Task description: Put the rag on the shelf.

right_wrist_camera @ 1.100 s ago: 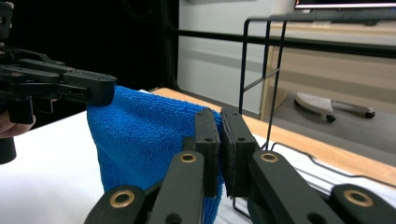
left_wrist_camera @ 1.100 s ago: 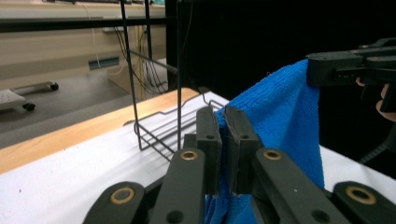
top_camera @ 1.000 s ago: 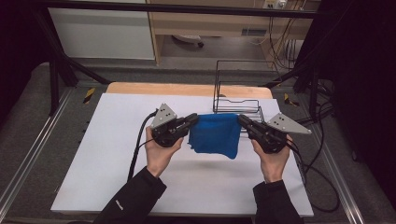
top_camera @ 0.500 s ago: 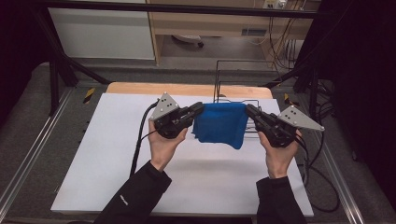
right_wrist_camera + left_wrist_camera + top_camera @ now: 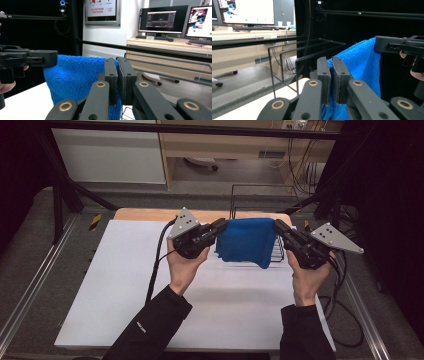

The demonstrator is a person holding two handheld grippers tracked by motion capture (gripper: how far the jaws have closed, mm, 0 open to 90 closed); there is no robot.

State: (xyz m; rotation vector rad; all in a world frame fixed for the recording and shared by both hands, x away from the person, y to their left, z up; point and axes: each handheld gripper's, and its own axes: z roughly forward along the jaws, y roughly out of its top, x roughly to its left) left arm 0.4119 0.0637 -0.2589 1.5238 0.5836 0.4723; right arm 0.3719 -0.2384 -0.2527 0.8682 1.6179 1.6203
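High view gives me my count: one blue towel (image 5: 246, 241), one black wire rack (image 5: 255, 215), two grippers, all over one white desk (image 5: 125, 285). I hold the left gripper (image 5: 220, 226) at the towel's upper left corner and the right gripper (image 5: 276, 226) at its upper right corner, so the cloth hangs stretched between them, off the desk and in front of the rack. Left gripper view shows my jaws pressed together with a fold of towel (image 5: 362, 65) pinched between them; right gripper view shows the same pinch on the towel (image 5: 77, 75) from the other side. The towel is a fluffy, bright blue terry cloth, its top edge fairly taut and its lower edge sagging unevenly.
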